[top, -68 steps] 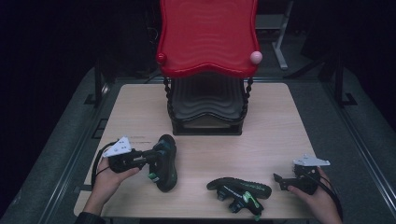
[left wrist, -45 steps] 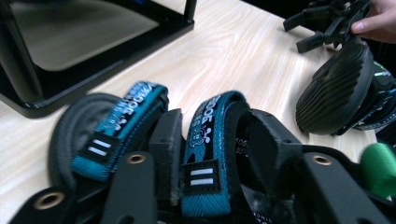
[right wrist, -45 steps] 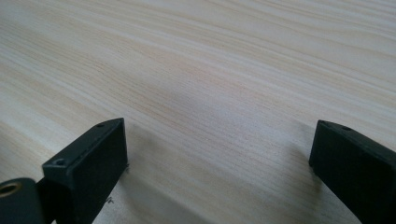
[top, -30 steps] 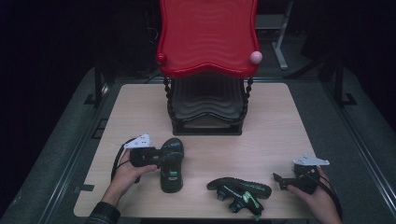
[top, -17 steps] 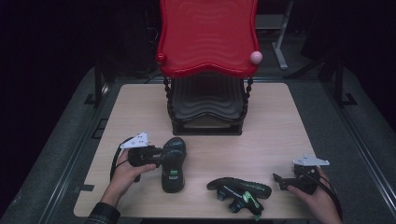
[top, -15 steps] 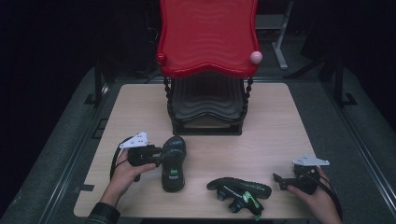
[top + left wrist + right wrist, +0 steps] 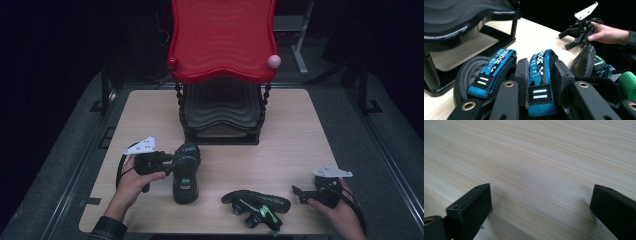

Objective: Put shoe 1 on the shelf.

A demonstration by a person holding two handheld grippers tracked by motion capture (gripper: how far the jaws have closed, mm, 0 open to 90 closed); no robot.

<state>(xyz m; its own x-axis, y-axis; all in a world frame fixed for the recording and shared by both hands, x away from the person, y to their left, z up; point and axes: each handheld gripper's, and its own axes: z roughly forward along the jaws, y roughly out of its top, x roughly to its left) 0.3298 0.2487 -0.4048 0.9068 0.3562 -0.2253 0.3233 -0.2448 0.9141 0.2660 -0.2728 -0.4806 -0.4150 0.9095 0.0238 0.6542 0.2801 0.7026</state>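
Observation:
A black shoe with blue straps and a green tag points its toe at the table's front edge. My left gripper comes at it from the left and is shut on its heel end. In the left gripper view the gripper has one blue strap pinched between the jaws. A second shoe of the same kind lies on its side at front centre, also visible as the dark sole. My right gripper rests open at the front right, its jaws wide over bare wood.
A shoe rack stands at the back middle of the wooden table, with a red wavy top shelf and black shelves below. The rack's black base is just left of the held shoe. Dark floor surrounds the table.
My left gripper has carried the shoe a little to the right, turned its toe toward the front edge and raised it slightly. The right gripper and the second shoe have stayed put.

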